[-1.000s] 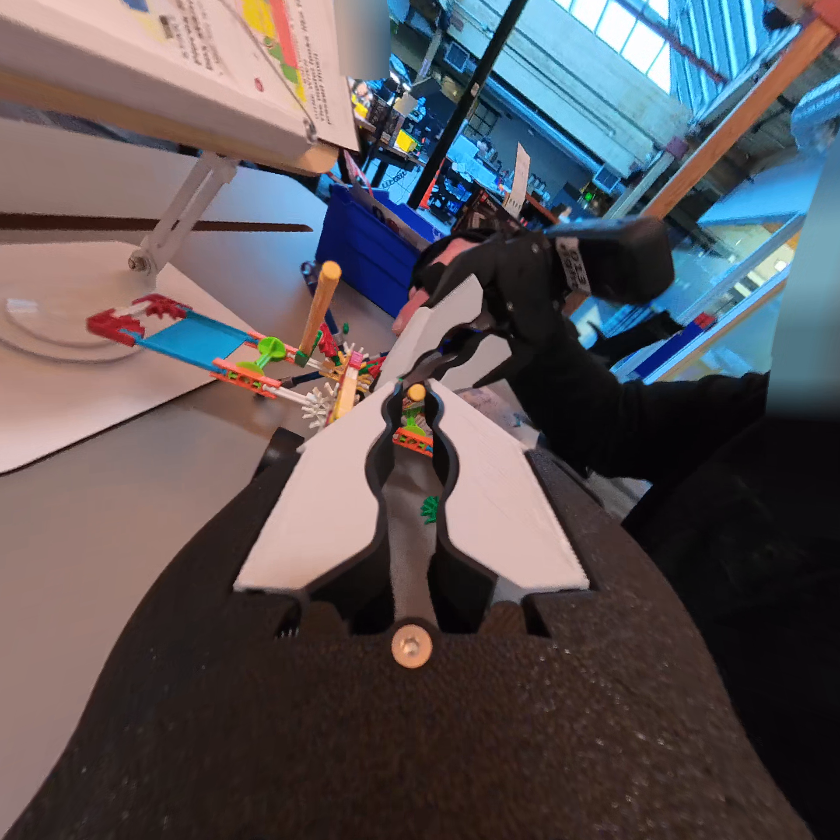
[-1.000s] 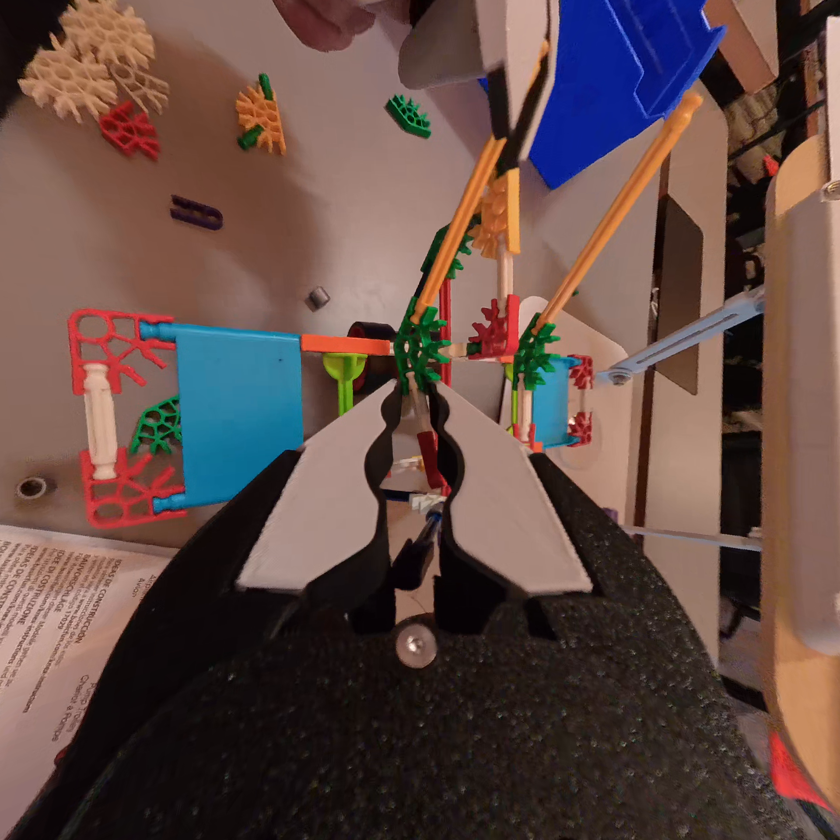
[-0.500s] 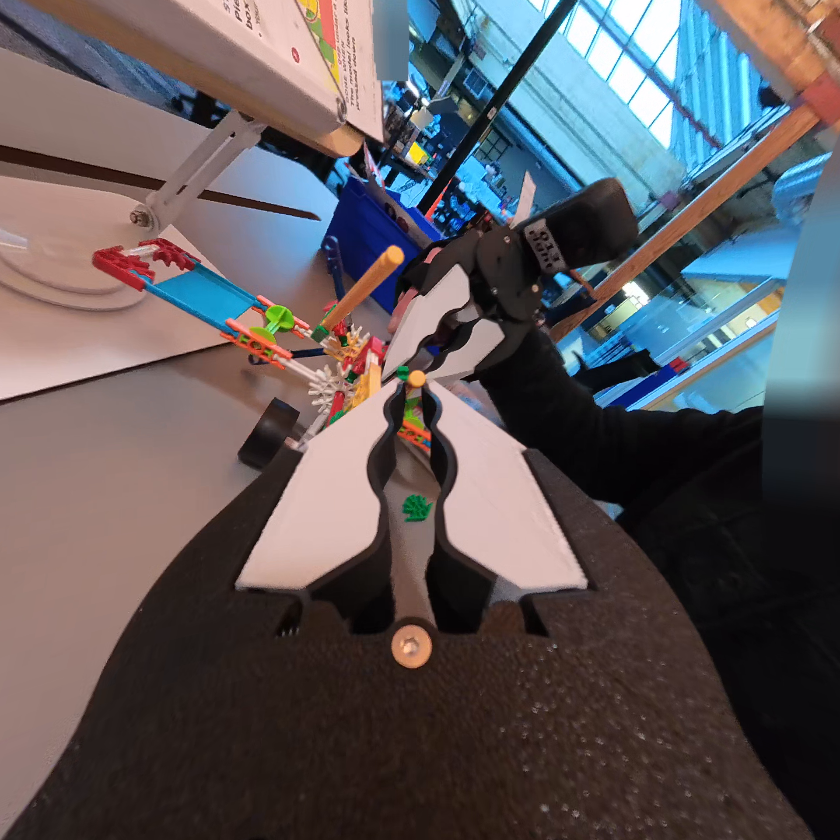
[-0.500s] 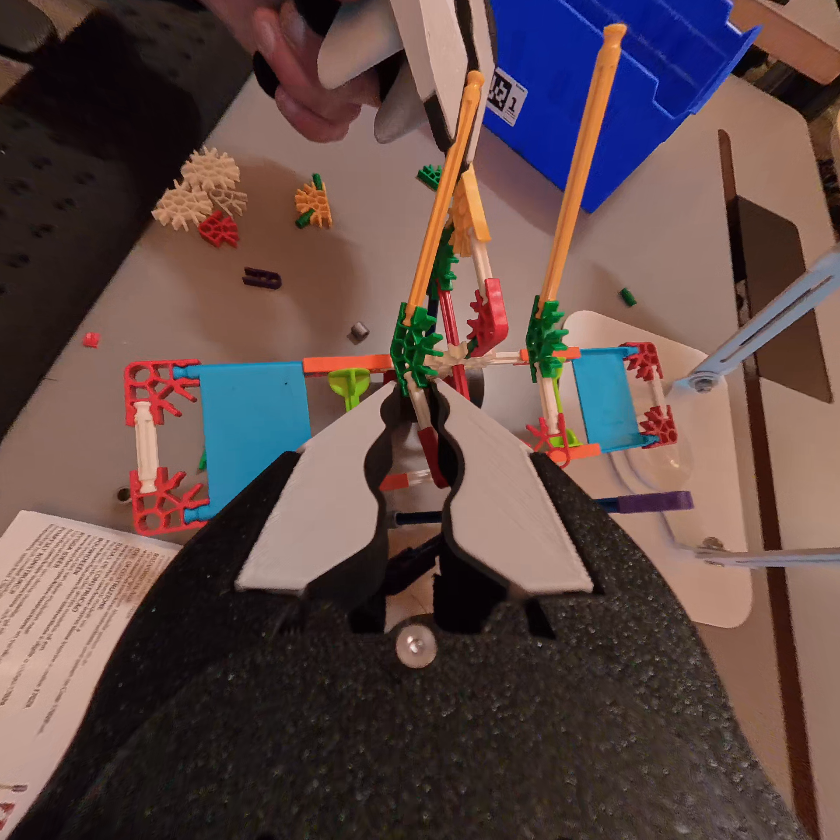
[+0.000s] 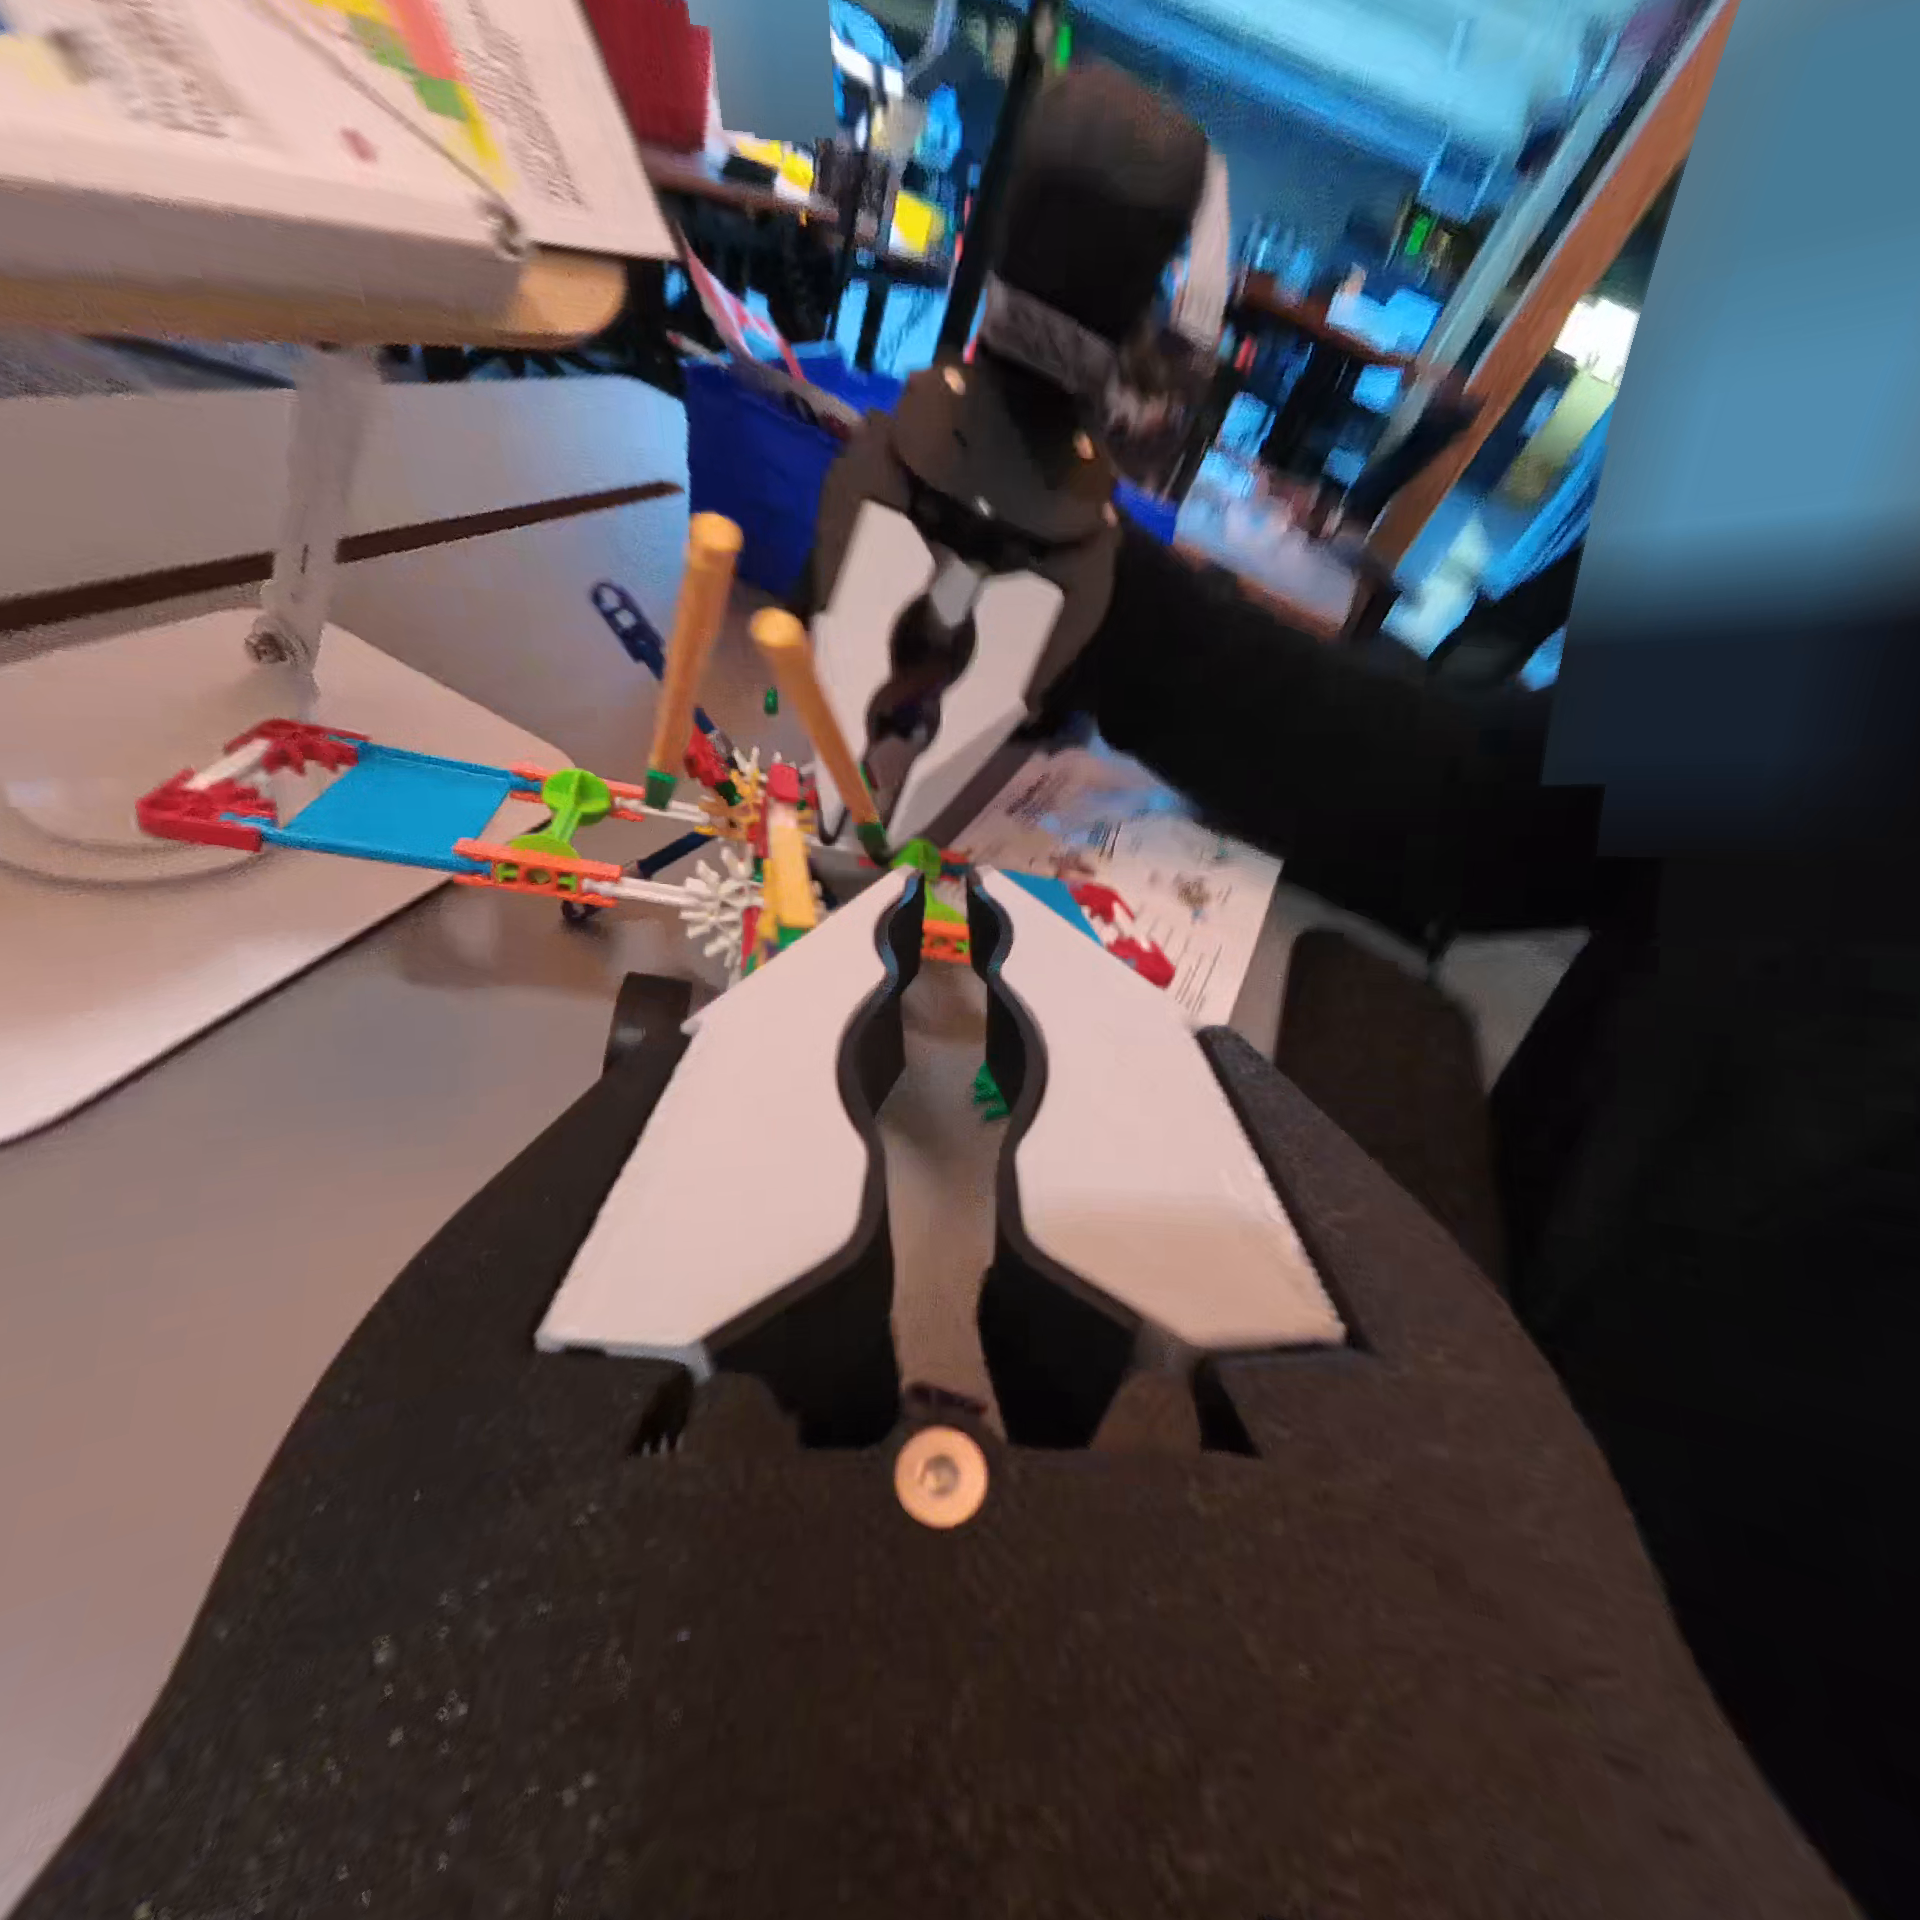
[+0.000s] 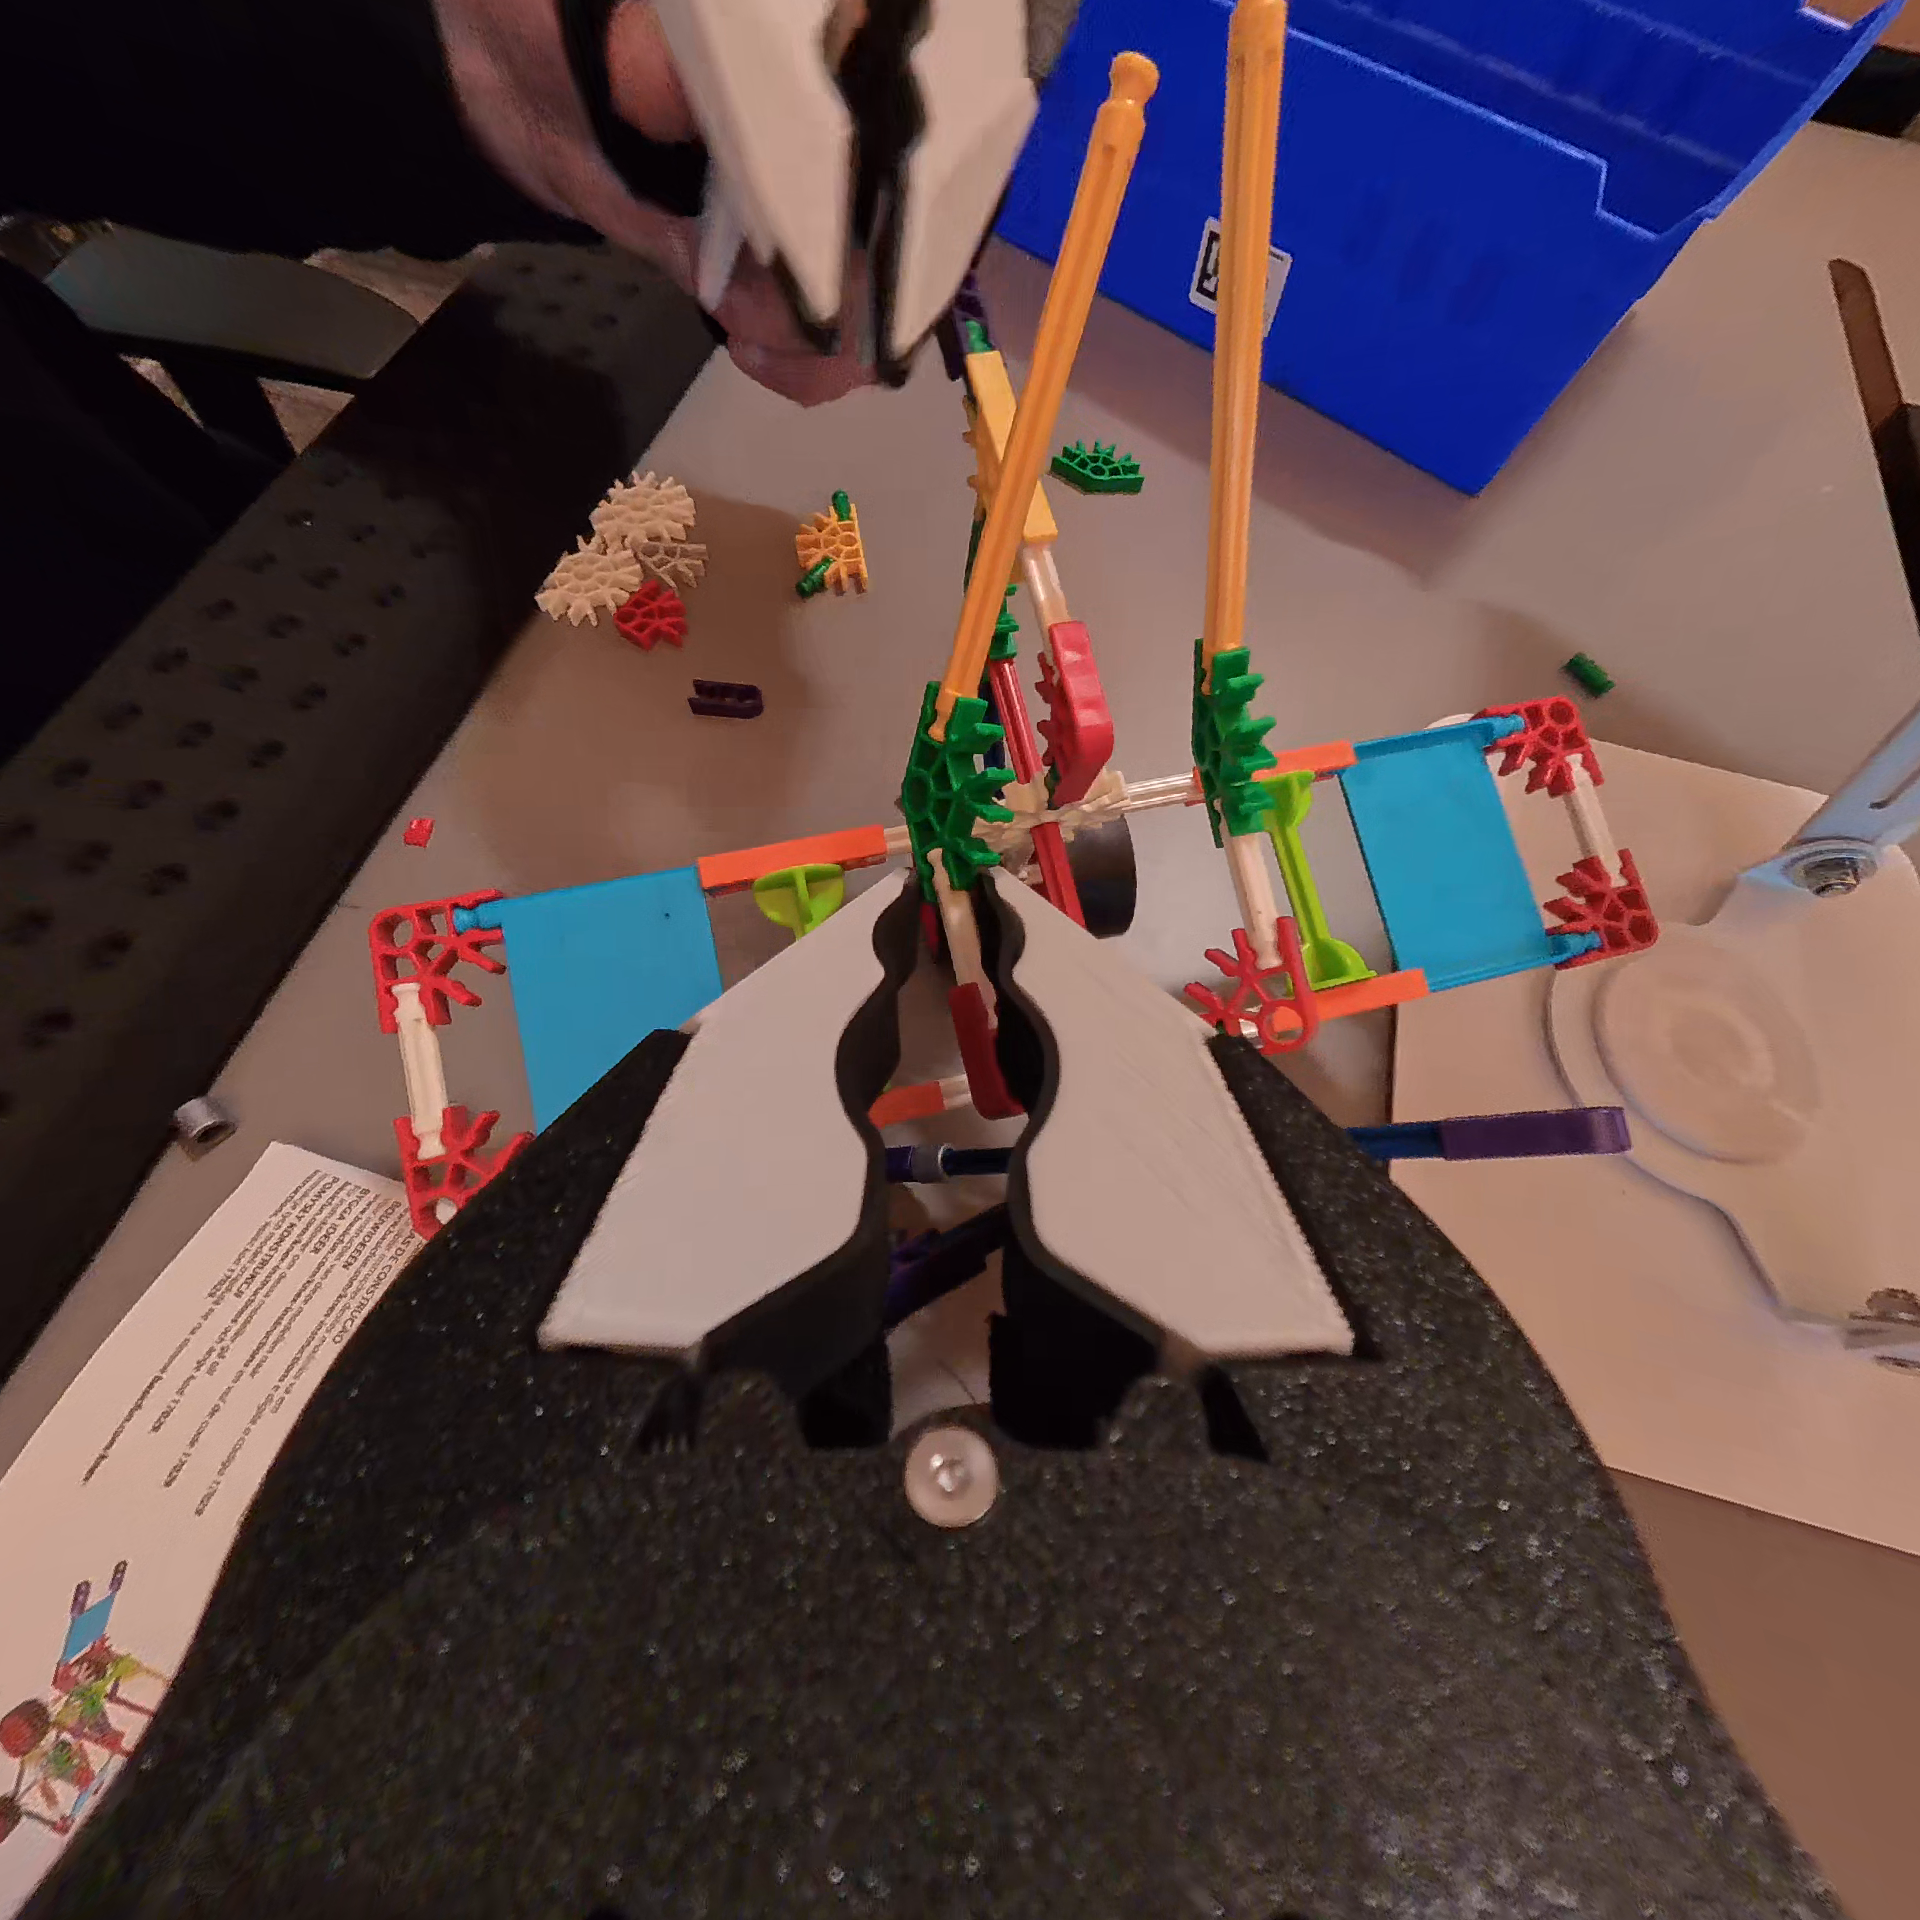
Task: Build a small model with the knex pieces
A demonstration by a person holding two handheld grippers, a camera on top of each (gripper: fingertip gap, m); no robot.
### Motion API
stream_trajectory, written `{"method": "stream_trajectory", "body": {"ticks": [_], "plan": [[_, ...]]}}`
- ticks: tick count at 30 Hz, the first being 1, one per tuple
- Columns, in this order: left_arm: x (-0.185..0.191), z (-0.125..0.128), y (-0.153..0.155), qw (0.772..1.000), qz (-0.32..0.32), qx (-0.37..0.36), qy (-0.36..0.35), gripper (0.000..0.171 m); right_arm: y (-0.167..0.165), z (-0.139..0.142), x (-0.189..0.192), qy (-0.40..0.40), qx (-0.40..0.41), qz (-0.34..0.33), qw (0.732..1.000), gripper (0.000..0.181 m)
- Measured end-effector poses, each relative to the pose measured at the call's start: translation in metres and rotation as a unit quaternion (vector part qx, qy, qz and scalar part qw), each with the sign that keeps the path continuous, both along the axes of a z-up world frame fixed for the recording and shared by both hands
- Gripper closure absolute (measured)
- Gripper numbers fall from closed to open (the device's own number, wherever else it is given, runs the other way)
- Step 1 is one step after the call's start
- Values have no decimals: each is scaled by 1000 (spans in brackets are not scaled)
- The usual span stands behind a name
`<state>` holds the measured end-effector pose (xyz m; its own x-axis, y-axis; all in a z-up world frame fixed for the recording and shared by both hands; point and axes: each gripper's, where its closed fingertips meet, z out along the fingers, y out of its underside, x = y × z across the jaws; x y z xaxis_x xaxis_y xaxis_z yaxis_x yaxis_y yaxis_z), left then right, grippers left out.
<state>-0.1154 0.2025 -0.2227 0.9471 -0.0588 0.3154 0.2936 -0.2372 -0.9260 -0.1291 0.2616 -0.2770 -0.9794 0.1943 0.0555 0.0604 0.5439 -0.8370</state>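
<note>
A colourful rod-and-connector model [image 6: 1039, 810] lies on the grey table, with a blue panel [image 6: 613, 977] at each end and two orange rods [image 6: 1039, 395] sticking up. My right gripper [image 6: 951, 894] is shut on a white rod of the model just below a green connector [image 6: 951, 790]. In the left wrist view it [image 5: 883, 769] comes down onto the model [image 5: 748, 821] from behind. My left gripper [image 5: 940, 883] is shut and empty, a little short of the model. In the right wrist view it [image 6: 862, 343] hovers blurred beside the leaning orange rod, apart from it.
A blue bin [image 6: 1455, 208] stands behind the model. Loose connectors [image 6: 623, 561], a green one [image 6: 1096, 468] and a purple clip [image 6: 727, 698] lie on the table. An instruction sheet [image 6: 208, 1403] lies front left. A white stand base [image 6: 1662, 1039] sits right, a black perforated board [image 6: 208, 675] left. The gap from one gripper's tips to the other's is roughly 9 centimetres. The purple clip [image 6: 727, 698] is about equally far from each gripper, around 15 centimetres.
My left gripper has let go of the tip of the leaning orange rod and pulled back. The rod now stands free. My right gripper keeps its hold on the model.
</note>
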Motion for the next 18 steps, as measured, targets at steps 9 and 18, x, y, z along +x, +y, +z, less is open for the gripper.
{"method": "stream_trajectory", "body": {"ticks": [9,18], "plan": [[16,-36,17,988,48,-89,115,153,-4,0,6,-12,0,17,1000,171],[-3,-46,13,988,32,-77,129,153,-11,-4,13,-50,40,23,998,172]]}}
